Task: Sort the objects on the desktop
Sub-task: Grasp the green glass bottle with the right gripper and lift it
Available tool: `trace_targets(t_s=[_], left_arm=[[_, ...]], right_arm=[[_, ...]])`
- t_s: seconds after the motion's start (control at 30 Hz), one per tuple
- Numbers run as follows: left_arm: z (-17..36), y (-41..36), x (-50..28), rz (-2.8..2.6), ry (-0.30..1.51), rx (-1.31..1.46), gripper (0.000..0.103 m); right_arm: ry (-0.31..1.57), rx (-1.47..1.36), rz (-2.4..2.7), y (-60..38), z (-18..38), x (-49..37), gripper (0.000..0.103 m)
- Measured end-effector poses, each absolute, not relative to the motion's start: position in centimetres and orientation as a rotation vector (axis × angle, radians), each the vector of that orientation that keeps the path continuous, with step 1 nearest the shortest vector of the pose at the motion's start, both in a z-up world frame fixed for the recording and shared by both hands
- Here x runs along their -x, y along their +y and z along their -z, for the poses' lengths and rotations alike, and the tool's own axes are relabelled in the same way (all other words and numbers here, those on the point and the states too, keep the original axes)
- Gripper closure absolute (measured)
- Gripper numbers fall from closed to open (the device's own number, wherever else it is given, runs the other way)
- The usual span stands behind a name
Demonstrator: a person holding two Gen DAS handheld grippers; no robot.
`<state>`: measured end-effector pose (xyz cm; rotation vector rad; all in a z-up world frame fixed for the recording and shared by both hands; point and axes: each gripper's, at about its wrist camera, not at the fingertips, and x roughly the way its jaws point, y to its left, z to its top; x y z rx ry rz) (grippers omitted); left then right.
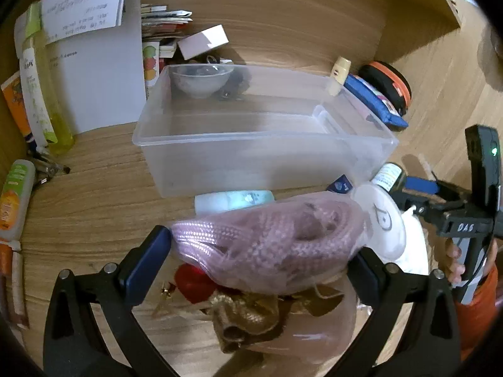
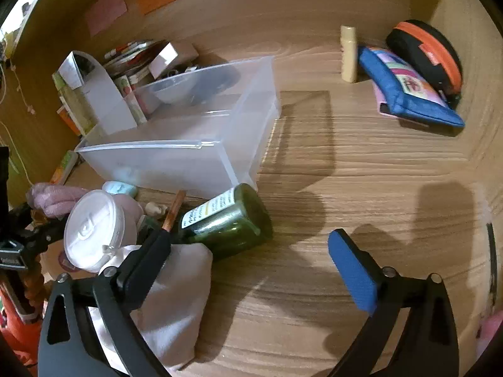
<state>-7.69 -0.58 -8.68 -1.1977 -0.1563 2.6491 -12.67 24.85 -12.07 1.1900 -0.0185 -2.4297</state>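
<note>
— While angled down over the desk, gripping anything with the left gripper?
— Cannot tell. Stands with jaws spread very wide, straddling the clear bag of pink cord. Meets the bag at both ends, or seems to; pressing or merely alongside, impossible to say through the blur.
— And where exactly, that bag?
— Rests on top of a heap of red and gold trinkets, just in front of the clear plastic bin, outside it. Sits beside a white lidded tub on the right.
— Anything in the bin?
— Looks bare inside. Shows only a pale bowl through the far wall, behind it.
— Right gripper?
— Gapes open, holding nothing; frames only bare wood. Hovers with its left finger over a white cloth, close to a green bottle lying on its side.
— Farther off?
— Blue pouch and cream tube, well apart from both grippers, near the back corner.
</note>
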Motion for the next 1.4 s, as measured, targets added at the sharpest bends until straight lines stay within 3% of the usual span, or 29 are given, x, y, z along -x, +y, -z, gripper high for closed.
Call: trace_targets(t_s=[0.13,0.3,0.57,0.7,1.17,1.4], left_arm=[[8.3,-1.4,8.1,-2.674,-0.215,1.166,0.001],[7.9,-2.2,8.7,-2.692,-0.286,1.141,0.013],[7.8,-2.5,9.3,-2.743,-0.283,1.101,0.023],[7.4,-2.4,9.4,-2.794,-0.249,1.065,0.036],[6.0,-3.5,9.1,-2.829,-0.302,1.004,0.069],[5.2,-3.8,8.3,-2.861,-0.299,0.966,0.072]], right_arm=[[0.005,-1.211,2.407,24.3,12.6,13.3,0.009],[-0.043,-1.253,2.367,23.8,13.3,14.3,0.014],[-0.001,-1.202,2.373,22.5,12.9,14.0,0.035],[-0.003,-1.177,2.389,22.6,12.7,13.8,0.041],[0.028,-1.071,2.476,23.7,10.6,12.4,0.041],[0.021,-1.011,2.522,24.6,8.9,11.7,0.041]])
